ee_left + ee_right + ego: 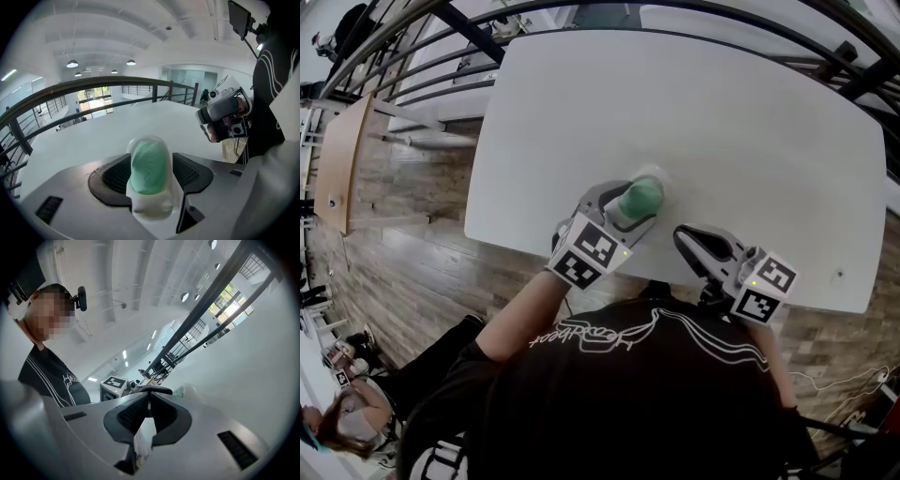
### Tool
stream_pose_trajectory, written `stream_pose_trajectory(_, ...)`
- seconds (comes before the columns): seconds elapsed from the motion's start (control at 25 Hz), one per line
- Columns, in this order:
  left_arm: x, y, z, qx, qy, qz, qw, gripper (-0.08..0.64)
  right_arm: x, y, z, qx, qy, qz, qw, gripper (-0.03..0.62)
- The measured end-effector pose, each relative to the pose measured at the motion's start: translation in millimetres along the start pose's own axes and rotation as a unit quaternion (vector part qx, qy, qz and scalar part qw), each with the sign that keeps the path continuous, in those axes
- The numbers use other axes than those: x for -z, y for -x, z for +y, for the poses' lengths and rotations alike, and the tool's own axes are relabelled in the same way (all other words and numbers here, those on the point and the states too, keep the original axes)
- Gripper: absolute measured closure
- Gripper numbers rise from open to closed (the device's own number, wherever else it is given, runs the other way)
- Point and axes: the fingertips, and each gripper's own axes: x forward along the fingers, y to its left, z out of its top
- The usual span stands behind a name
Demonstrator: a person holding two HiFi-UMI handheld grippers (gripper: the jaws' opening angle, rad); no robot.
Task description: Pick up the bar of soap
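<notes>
Left gripper [637,201] jaws are spread wide, straddling the bar of soap [149,165]. One ribbed pad sits on each side, just beside it. Pad contact can't be confirmed from the left gripper view, so this isn't called a grip.

The soap is a pale green bar inside a translucent white casing [151,208], rounded end pointing away from the gripper. It lies on the white tabletop [703,112] close to the near edge, left of centre in the head view. The left gripper angles down onto it from the person's side.

Right gripper [684,239] jaws are clenched, tips meeting, nothing between them. It sits level over the near edge of the tabletop, to the right of the left gripper and apart from the soap. The left gripper view shows it off to the right, hand wrapped round its body.

The rest of the tabletop shows bare white. A dark railing [93,86] runs behind it, with wood-plank floor [412,244] below to the left. The person wears a black shirt [637,394] with white line print.
</notes>
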Motion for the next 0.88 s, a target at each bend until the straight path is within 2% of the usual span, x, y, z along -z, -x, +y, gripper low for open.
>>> stream_pose_trajectory(0.28,2.3,-12.8,5.8,-0.006,-0.021,0.026,0.9994,0.291,-3.4,0.7,-11.2,-0.001,-0.007,0.002,1.0,0.574)
stream_pose_trajectory(0.6,9.4,-20.5,5.8,0.0,-0.022,0.045,0.9987,0.291,-3.2,1.7,-16.7,0.004,-0.01,-0.001,1.0,0.574)
stream_pose_trajectory(0.88,9.8,-20.2,8.3,0.007,-0.015,0.044,0.9989,0.291,-4.7,2.3,-17.3,0.006,-0.013,-0.006,1.0,0.574)
